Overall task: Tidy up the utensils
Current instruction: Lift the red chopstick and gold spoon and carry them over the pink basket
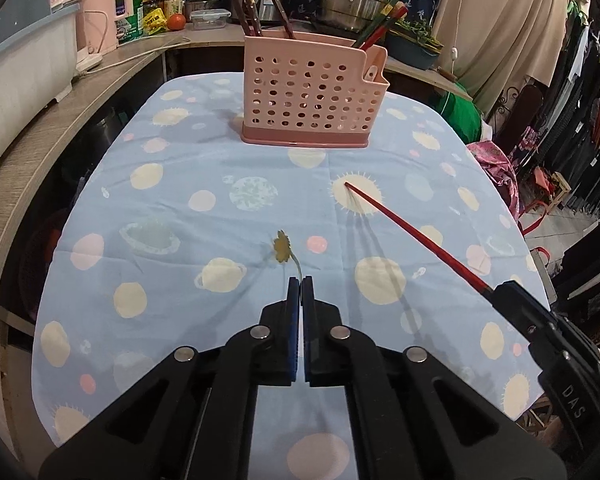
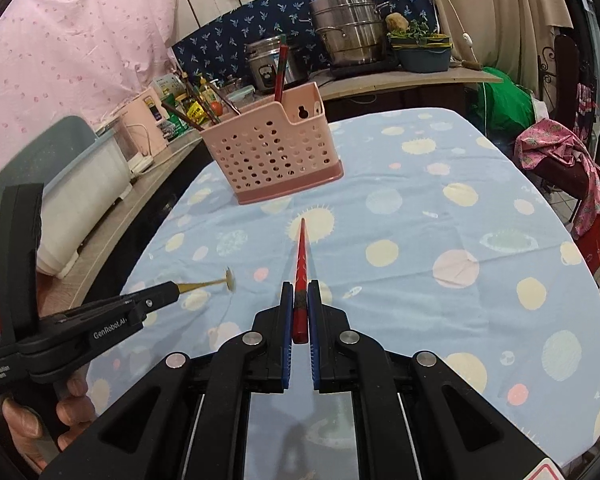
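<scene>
Left gripper (image 1: 301, 280): I have it clamped on the thin stem of a small flower-headed pick (image 1: 282, 246), head forward and clear of the bench (image 1: 180, 208), ready to drop in upright.
Right gripper (image 2: 300, 286): closed on the butt of one red chopstick (image 2: 301, 256), tip aimed at the caddy (image 1: 314, 94), apparently for tip-first insertion.
Caddy: upright at the far end of the bench, well apart from both grippers.
Count: held, 1 pick and 1 chopstick; in the caddy, about 4 dark sticks on its left and 2–3 red/green on its right, uncertain.
</scene>
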A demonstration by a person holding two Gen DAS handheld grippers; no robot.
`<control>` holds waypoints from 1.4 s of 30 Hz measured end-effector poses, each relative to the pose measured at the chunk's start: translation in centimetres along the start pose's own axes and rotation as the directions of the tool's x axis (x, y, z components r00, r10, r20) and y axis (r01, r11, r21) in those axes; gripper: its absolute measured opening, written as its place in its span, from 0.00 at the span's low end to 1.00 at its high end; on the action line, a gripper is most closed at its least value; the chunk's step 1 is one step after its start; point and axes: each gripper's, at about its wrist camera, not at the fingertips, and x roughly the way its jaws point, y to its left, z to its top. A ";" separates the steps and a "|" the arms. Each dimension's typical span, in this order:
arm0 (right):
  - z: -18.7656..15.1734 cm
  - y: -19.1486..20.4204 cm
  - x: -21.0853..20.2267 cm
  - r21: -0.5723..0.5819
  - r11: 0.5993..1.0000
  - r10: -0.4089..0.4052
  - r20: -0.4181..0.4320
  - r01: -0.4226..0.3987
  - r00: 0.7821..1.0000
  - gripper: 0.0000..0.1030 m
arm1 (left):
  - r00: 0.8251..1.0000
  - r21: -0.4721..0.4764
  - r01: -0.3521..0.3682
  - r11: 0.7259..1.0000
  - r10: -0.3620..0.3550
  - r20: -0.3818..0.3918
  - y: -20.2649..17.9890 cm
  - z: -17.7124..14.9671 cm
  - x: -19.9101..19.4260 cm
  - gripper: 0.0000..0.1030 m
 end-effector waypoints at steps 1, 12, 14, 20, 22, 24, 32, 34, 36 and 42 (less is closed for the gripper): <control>0.5 0.1 -0.2 0.000 1.000 0.003 0.012 -0.003 1.000 0.06 | 1.000 0.001 -0.001 1.000 0.001 0.003 0.0 0.1 -0.1 0.01; 5.6 0.5 -1.5 -0.006 0.999 0.035 0.120 -0.035 0.992 0.06 | 1.000 0.025 0.008 1.000 -0.008 0.016 -0.4 1.9 -1.4 0.01; 6.6 0.4 -1.6 -0.001 0.999 0.045 0.134 -0.045 0.990 0.06 | 1.000 0.028 0.011 1.000 -0.012 0.024 -0.4 2.6 -1.8 0.01; 9.4 0.9 -1.8 -0.011 0.999 0.050 0.182 -0.049 0.982 0.06 | 0.998 0.033 0.018 0.999 -0.020 0.063 -0.2 5.2 -3.1 0.01; 10.3 1.1 -1.8 -0.021 0.999 0.053 0.197 -0.050 0.979 0.06 | 0.997 0.036 0.017 0.999 -0.020 0.077 -0.2 6.2 -3.5 0.01; 11.3 1.4 -1.9 -0.029 0.998 0.058 0.211 -0.053 0.976 0.06 | 0.996 0.035 0.020 0.999 -0.023 0.090 -0.1 7.2 -3.9 0.01; 16.1 2.5 -1.6 -0.043 0.994 0.106 0.278 -0.097 0.955 0.06 | 0.987 0.037 0.041 0.998 -0.046 0.154 0.3 12.5 -5.5 0.01; 17.7 2.8 -1.6 -0.043 0.993 0.118 0.307 -0.110 0.944 0.06 | 0.983 0.042 0.039 0.998 -0.046 0.180 0.2 14.2 -6.0 0.01; 19.5 3.1 -1.6 -0.037 0.992 0.128 0.339 -0.122 0.932 0.06 | 0.976 0.045 0.038 0.998 -0.047 0.211 0.1 15.8 -6.5 0.01; 24.5 4.4 -1.0 -0.043 0.992 0.127 0.422 -0.120 0.897 0.06 | 0.957 0.034 0.043 0.998 -0.051 0.285 0.6 20.7 -7.3 0.01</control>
